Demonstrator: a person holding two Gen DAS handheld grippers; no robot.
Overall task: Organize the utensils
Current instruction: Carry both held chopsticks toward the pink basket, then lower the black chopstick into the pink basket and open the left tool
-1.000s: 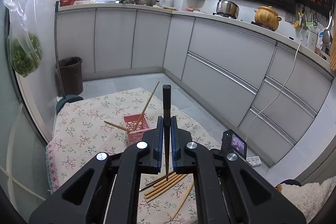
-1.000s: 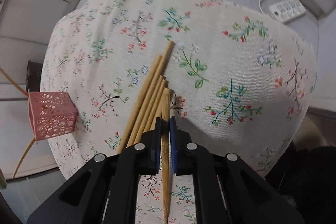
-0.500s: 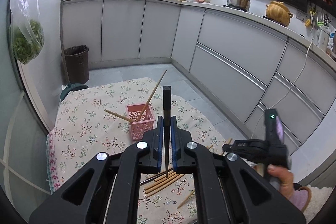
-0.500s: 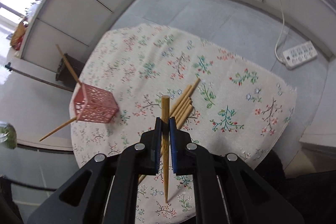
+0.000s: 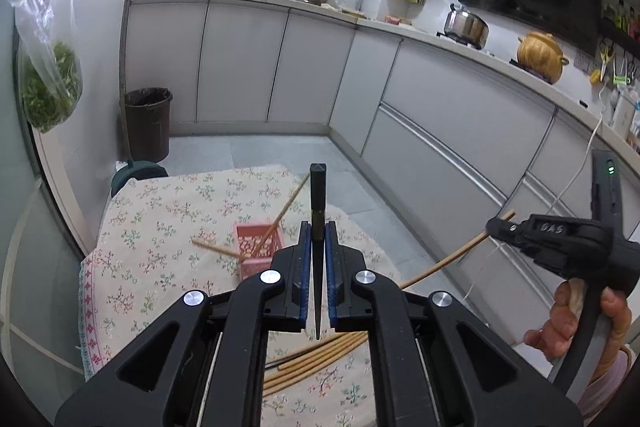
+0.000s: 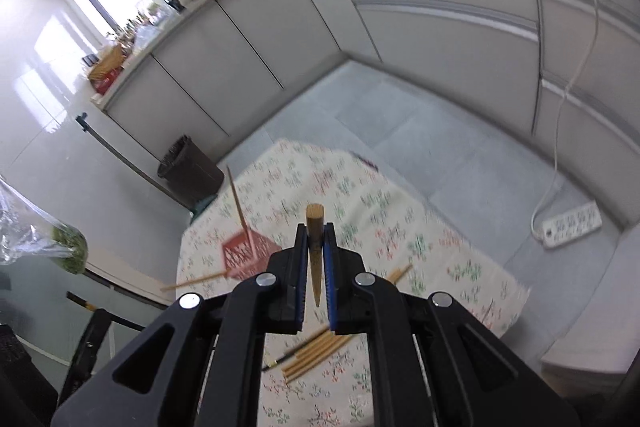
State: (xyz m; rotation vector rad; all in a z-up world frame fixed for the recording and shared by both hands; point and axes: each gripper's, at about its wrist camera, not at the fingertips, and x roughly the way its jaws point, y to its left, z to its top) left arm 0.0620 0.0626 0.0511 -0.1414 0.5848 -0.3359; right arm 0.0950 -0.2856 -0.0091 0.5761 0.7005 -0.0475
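Observation:
My left gripper (image 5: 316, 239) is shut on a dark chopstick (image 5: 318, 195) that stands upright between its pads. My right gripper (image 6: 315, 243) is shut on a light wooden chopstick (image 6: 315, 227), held high above the table; it also shows in the left wrist view (image 5: 556, 247) at the right with its chopstick (image 5: 448, 261) slanting down. A pink perforated basket (image 5: 258, 245) (image 6: 250, 253) sits on the floral tablecloth (image 5: 160, 227) with two wooden chopsticks sticking out of it. A bundle of wooden chopsticks (image 5: 316, 357) (image 6: 316, 351) lies on the cloth near me.
Grey kitchen cabinets (image 5: 440, 115) run along the back and right. A dark bin (image 5: 147, 123) stands on the floor at the far left. A bag of greens (image 5: 48, 91) hangs at the left. A white power strip (image 6: 572, 223) lies on the floor.
My right gripper has lifted a wooden chopstick off the bundle and risen well above the table, tilting toward the room. My left gripper keeps its dark chopstick and has shifted slightly.

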